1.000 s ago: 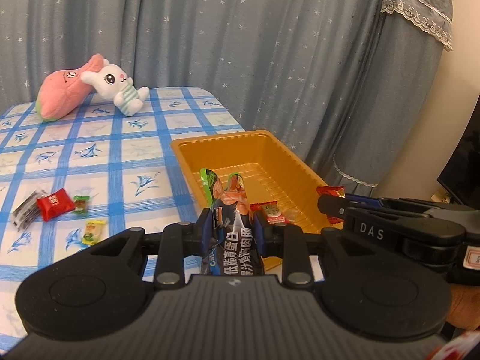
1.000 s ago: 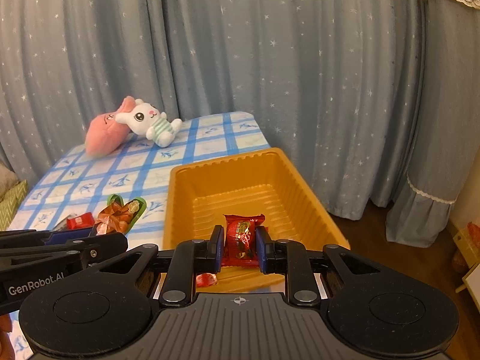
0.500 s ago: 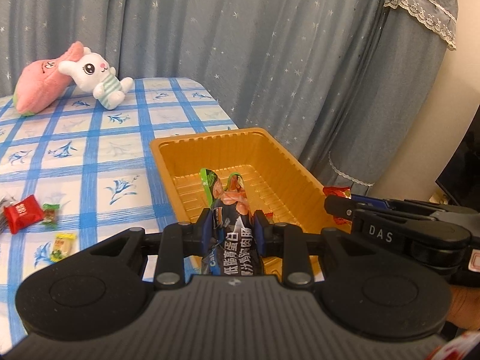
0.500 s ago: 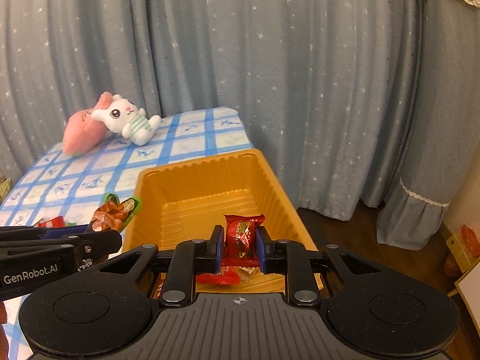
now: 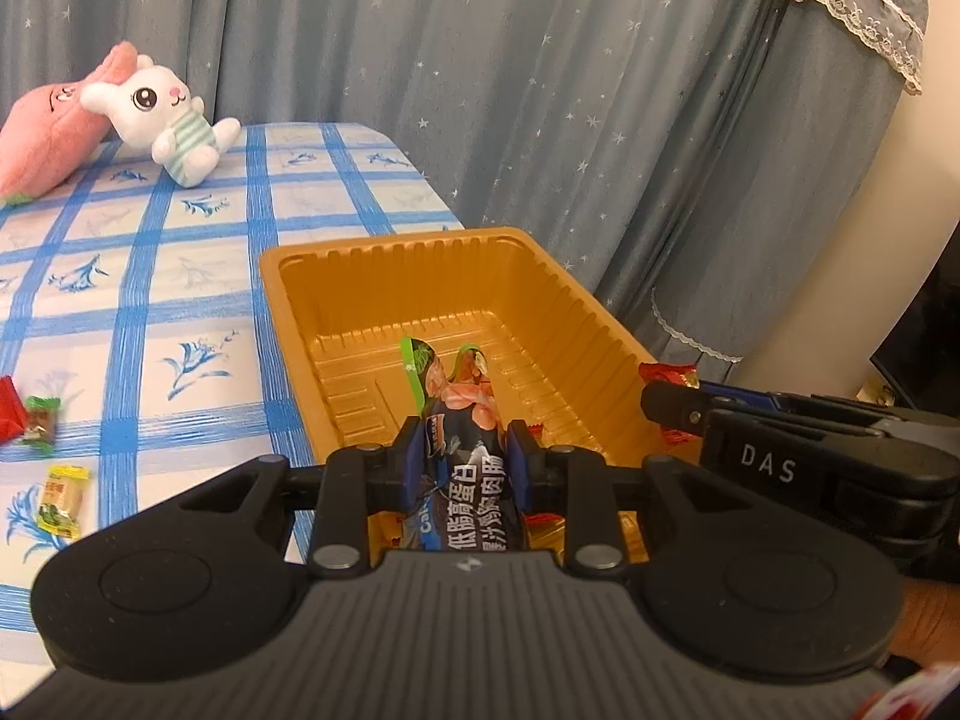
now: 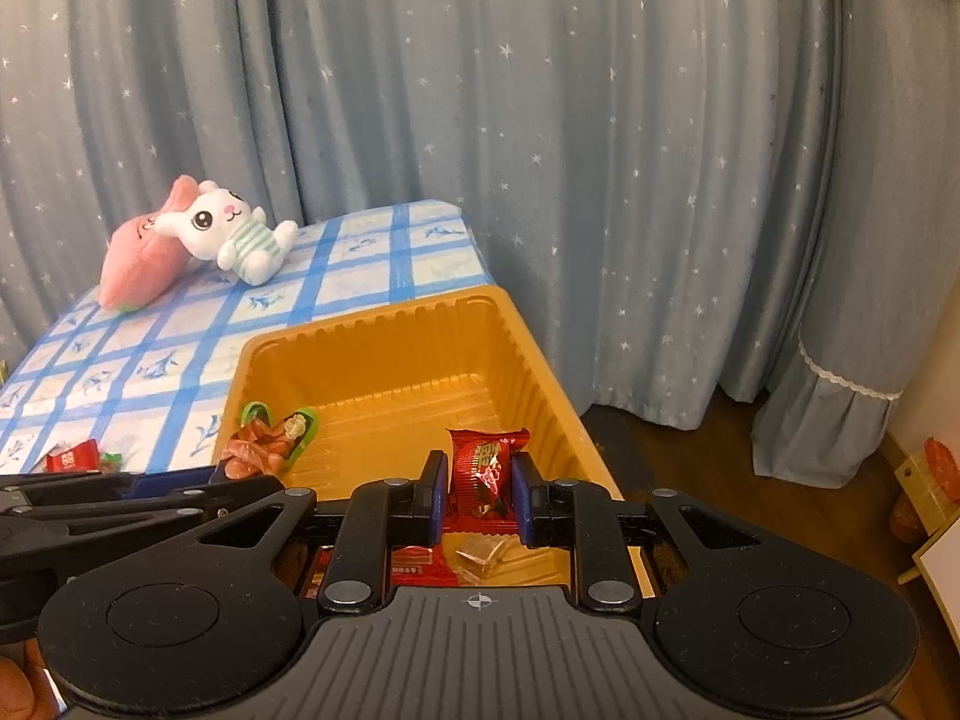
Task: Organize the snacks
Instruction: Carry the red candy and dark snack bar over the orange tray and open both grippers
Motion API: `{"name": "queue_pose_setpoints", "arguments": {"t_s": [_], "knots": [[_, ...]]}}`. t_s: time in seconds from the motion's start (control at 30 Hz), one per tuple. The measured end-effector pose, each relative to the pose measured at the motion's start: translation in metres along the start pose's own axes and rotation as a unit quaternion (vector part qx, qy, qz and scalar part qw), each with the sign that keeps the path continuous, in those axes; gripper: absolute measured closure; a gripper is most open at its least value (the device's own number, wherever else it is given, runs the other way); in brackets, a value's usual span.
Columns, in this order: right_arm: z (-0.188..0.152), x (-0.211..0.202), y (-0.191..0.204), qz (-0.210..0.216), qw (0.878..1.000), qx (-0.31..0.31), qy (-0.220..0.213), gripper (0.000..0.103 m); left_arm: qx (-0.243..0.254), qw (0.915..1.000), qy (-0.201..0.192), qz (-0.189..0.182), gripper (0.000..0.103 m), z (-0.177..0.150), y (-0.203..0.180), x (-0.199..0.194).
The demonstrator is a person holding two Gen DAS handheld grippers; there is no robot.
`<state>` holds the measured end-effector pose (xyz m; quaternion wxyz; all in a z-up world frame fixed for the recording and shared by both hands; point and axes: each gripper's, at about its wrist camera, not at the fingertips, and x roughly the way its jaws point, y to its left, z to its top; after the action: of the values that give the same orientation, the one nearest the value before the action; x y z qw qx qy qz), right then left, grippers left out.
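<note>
Our left gripper (image 5: 467, 459) pinches a dark sausage snack packet (image 5: 465, 420) between its blue pads, the packet's green-edged top poking out toward twelve o'clock over the orange plastic tray (image 5: 336, 306). Our right gripper (image 6: 478, 489) is clamped on a small red candy wrapper (image 6: 485, 471), also above the tray (image 6: 384, 360), where a few wrapped sweets (image 6: 480, 552) lie at its near end. At nine o'clock, loose candies (image 5: 60, 498) rest on the blue checked tablecloth (image 5: 180, 276). Farther, at eleven o'clock, a white plush rabbit (image 5: 162, 120) leans on a pink plush (image 5: 42, 132).
</note>
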<state>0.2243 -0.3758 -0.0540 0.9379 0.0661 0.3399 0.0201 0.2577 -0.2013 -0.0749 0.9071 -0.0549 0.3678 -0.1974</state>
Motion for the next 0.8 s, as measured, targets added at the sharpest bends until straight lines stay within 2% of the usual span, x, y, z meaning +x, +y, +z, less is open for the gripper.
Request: {"name": "queue_pose_setpoints", "arguments": {"t_s": [0.17, 0.43, 0.8], "knots": [[0.000, 0.005, -0.002, -0.003, 1.000, 0.002, 0.005, 0.080, 0.003, 1.0000, -0.001, -0.001, 0.074, -0.003, 0.003, 0.007], [0.000, 0.003, 0.001, 0.003, 1.000, 0.001, 0.004, 0.080, -0.014, 0.9993, -0.027, 0.021, 0.074, -0.006, 0.027, -0.027], [0.002, 0.004, 0.012, 0.027, 1.000, 0.005, 0.007, 0.080, -0.032, 0.9985, -0.030, 0.034, 0.072, -0.012, 0.043, -0.045]]}}
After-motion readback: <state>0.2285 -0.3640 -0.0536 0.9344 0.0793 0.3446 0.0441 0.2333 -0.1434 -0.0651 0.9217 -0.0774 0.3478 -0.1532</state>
